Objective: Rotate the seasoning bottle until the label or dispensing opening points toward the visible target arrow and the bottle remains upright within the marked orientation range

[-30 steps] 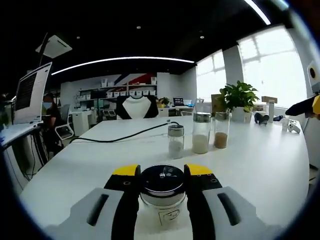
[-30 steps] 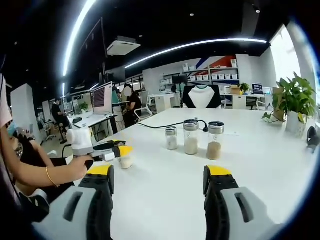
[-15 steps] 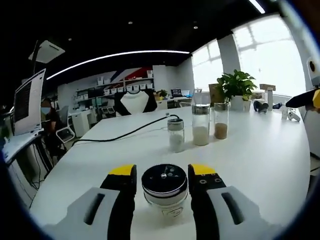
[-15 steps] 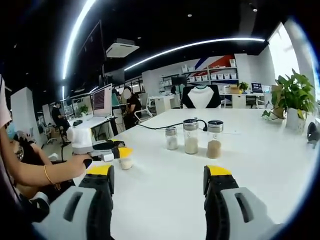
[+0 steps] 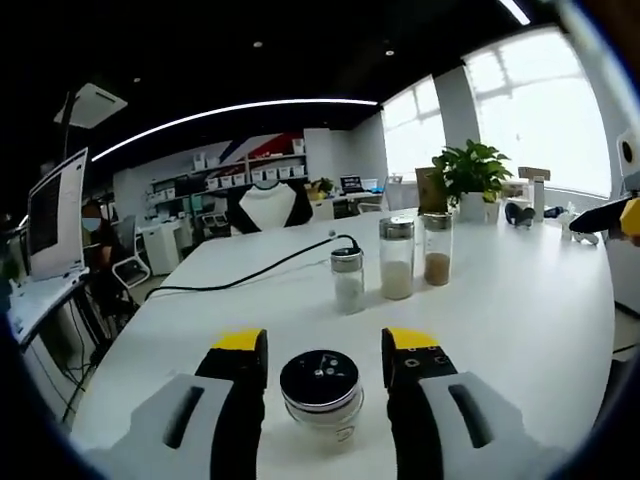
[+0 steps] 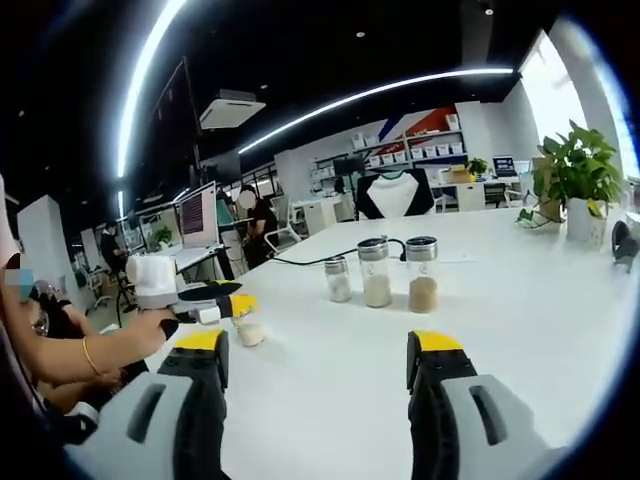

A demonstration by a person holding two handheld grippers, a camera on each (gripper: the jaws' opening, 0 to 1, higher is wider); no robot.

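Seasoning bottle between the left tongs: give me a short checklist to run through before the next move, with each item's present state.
1. Seasoning bottle upright on the white table: ok.
2. Left tongs gripping the bottle: not ok; open, with a gap showing on both sides of the cap.
3. Bottle centred between the jaws: ok.
4. Target arrow or marked orientation range in sight: cannot tell; none can be made out on the table.
5. Label or opening direction: cannot tell; cap holes face up, and a small mark on the glass faces the camera.
6. Right tongs free: ok; open over bare table, apart from the three other jars.
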